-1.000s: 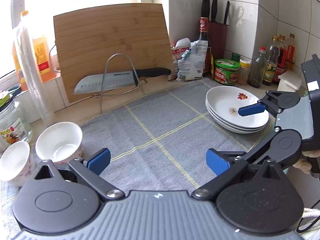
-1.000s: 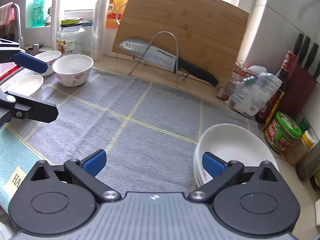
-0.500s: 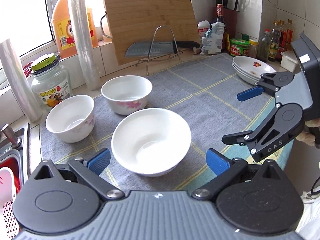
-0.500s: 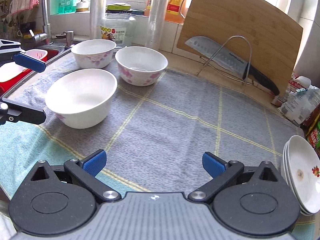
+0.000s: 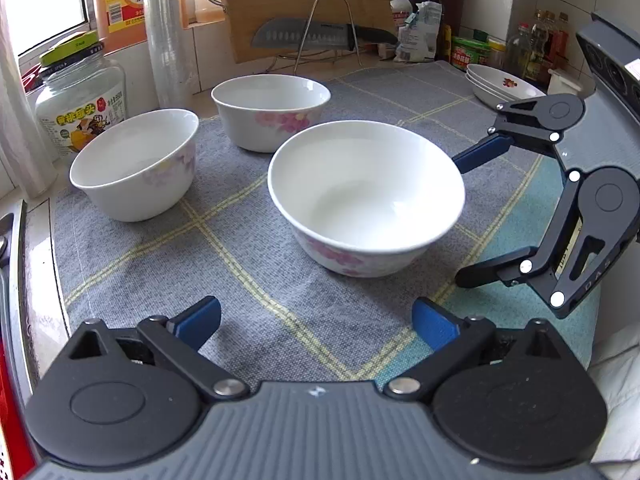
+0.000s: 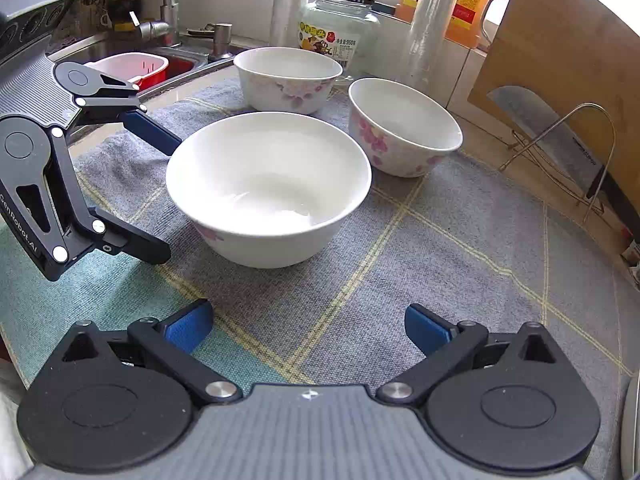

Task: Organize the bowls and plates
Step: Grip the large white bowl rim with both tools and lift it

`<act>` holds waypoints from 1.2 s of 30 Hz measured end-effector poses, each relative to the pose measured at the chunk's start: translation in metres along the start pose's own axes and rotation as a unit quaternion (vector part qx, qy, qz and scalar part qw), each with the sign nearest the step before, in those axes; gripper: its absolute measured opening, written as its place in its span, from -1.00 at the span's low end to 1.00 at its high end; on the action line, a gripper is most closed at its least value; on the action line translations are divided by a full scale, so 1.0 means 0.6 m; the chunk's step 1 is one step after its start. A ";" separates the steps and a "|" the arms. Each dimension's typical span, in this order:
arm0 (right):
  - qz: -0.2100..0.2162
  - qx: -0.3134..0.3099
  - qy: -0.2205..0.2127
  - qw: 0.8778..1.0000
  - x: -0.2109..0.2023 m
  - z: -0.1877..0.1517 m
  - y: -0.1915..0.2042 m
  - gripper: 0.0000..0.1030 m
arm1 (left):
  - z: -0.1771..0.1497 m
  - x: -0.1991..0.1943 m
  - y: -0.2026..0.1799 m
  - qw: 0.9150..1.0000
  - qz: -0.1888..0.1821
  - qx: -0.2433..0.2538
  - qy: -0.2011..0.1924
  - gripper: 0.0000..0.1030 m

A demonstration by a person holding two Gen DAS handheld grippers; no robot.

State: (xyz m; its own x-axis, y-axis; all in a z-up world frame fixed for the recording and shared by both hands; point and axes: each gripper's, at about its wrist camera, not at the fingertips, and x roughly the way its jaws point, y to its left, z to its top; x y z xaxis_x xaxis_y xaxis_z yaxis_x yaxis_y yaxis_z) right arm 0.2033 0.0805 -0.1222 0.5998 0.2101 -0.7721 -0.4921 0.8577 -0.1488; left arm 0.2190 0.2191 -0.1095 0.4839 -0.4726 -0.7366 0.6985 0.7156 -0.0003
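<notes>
Three bowls stand apart on the grey checked cloth (image 5: 304, 320) that covers the table, none nested in another: the nearest bowl (image 5: 366, 196) sits in front, the left bowl (image 5: 134, 164) is nearer the sink side, and the far bowl (image 5: 272, 114) is behind them toward the glass jar (image 5: 80, 96). The plates (image 5: 500, 86) already lie in a neat stack at the far right end of the cloth, well apart from the bowls, so that half of the job looks done. What seems left is the gathering of the bowls into one stack.

The left tongs (image 5: 316, 322) are spread wide and empty, low over the cloth just short of the nearest bowl. The right tongs (image 6: 308, 326) are likewise spread wide with nothing between them, and face the same bowl from the other side; in the left wrist view one blue pad of the right tongs lies just beside the bowl's rim, though I cannot tell whether it touches. Neither pair holds anything, so no bowl is lifted yet. I judge the task to be roughly at its midpoint, with the nearest bowl the likely first pick.
</notes>
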 end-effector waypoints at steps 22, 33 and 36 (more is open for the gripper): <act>0.046 -0.079 -0.009 0.996 0.022 0.053 -0.012 1.00 | 0.050 0.017 0.020 0.988 -0.074 0.138 0.001 0.79; 0.060 -0.124 -0.013 0.990 0.013 0.060 -0.002 0.72 | 0.055 0.012 -0.003 0.975 -0.094 0.201 -0.013 0.51; 0.061 -0.131 -0.015 0.989 0.011 0.060 0.000 0.66 | 0.058 0.014 -0.008 0.973 -0.089 0.214 -0.015 0.51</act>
State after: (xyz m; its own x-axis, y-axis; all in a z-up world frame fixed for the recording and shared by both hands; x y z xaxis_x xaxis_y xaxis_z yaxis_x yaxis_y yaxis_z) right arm 0.2302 0.0992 -0.1051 0.5424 0.3206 -0.7766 -0.7055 0.6757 -0.2138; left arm 0.2382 0.1940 -0.0918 0.3463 -0.5886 -0.7305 0.9247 0.3453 0.1602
